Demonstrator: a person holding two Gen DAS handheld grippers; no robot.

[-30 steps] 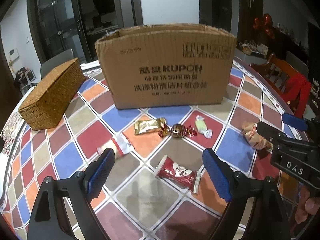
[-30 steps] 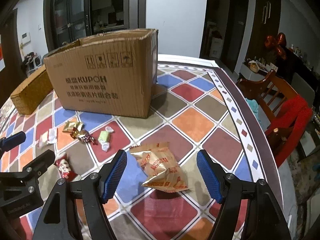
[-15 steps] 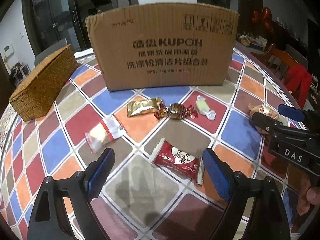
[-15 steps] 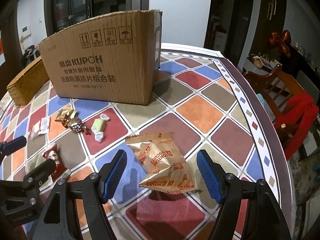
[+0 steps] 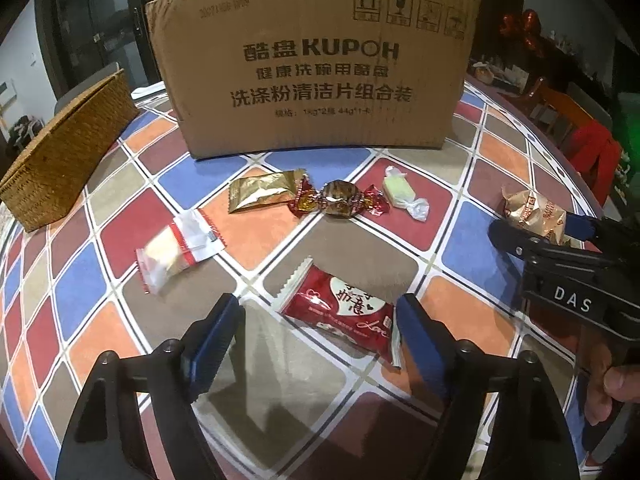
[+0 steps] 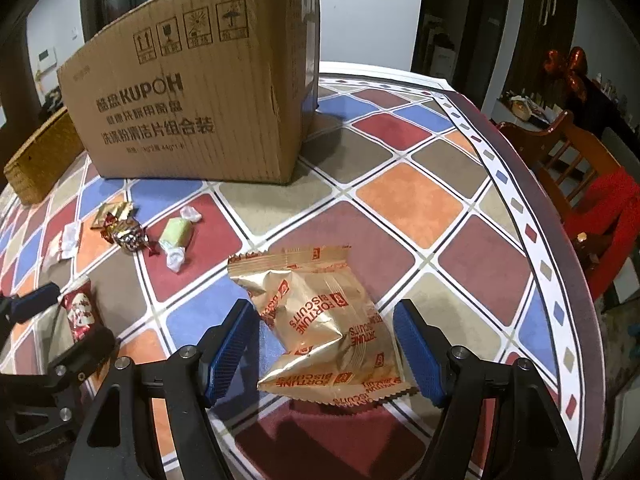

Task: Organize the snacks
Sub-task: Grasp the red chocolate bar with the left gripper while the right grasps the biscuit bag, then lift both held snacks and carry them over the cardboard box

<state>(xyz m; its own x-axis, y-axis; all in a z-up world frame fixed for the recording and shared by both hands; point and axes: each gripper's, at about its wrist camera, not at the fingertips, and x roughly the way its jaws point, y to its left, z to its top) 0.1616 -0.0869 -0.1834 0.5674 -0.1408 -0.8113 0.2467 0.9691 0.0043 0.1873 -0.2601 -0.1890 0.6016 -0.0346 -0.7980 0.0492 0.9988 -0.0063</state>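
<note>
Snacks are lying scattered on the checked tablecloth [image 5: 476, 240] in front of the cardboard box [image 5: 316, 80], likely the drop-off bin, so everything is staying within easy reach of its printed face. Left gripper [image 5: 316, 332] is straddling the red heart-print packet [image 5: 340, 312], which is lying flat in front of the box, nearer the camera than the candy row; jaws are closing, packet between the pads but pads not touching it yet, nothing held. Right gripper [image 6: 324, 336] is doing the same over the gold fortune biscuit bag [image 6: 320, 320], sitting off the box's right front corner; jaws are standing wide either side of the bag, not pressing, nothing gripped. Judging both hands are lining up for a simultaneous pick. Closer to the box front: gold foil packet [image 5: 260, 196], brown twist candy [image 5: 338, 202], green twist candy [image 5: 400, 196]; white-red packet [image 5: 176, 252] is lying toward the box's left front corner. Wicker basket [image 5: 68, 160] is sitting left of the box. Versus the earlier frame: both grippers are lower and closer to their packets, box is looming larger, left jaws are narrower, right opening unchanged, snacks unmoved.
</note>
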